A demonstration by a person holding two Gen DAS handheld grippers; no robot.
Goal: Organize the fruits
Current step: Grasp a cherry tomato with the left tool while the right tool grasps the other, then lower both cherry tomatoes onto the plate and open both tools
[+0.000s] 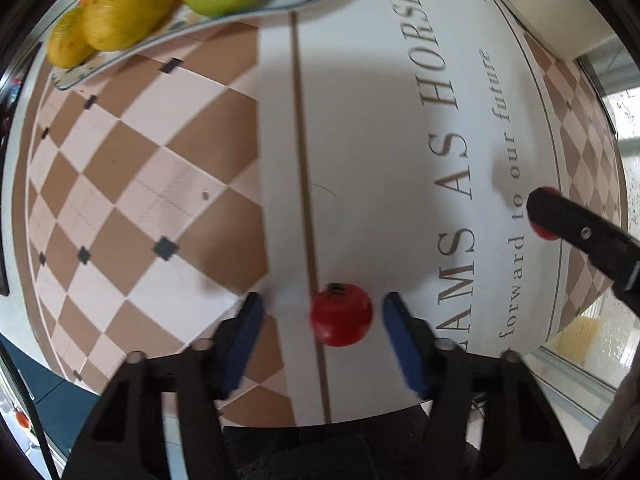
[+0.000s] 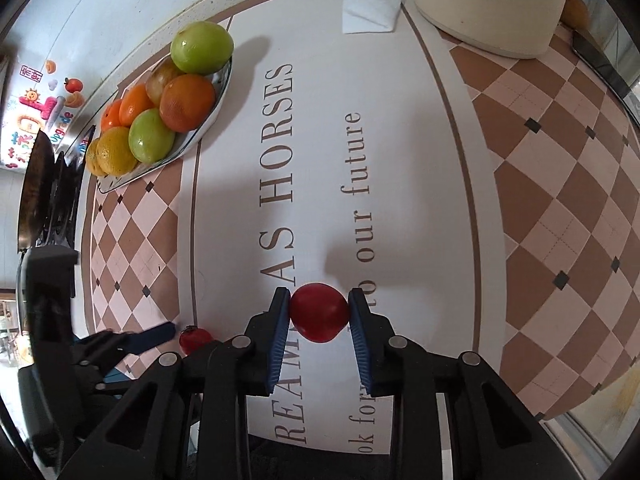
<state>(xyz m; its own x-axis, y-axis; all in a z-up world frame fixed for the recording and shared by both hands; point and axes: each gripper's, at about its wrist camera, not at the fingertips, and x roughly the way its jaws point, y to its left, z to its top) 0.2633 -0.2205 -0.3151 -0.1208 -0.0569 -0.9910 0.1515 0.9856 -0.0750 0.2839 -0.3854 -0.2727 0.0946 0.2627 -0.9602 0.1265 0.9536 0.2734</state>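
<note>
Right gripper [image 2: 319, 314] clamps a red fruit [image 2: 319, 313] between both blue pads, pads pressing its sides, over the white lettered strip of the tablecloth [image 2: 400, 160]. In the left wrist view that gripper shows at right edge, black finger covering most of the fruit.

Left gripper [image 1: 323, 312] points down at the cloth, jaws apart around a small tomato [image 1: 341, 314]; gaps on both sides, pads not touching it. Tomato sits on the cloth beside a brown line, stem end up. In the right wrist view the same tomato [image 2: 195, 340] lies just beside one blue left pad.

Plate [image 2: 208, 116] at the far side holds green, orange and yellow fruits, well apart from both grippers. Napkin [image 2: 372, 6] and cream pot [image 2: 492, 4] farther back.
</note>
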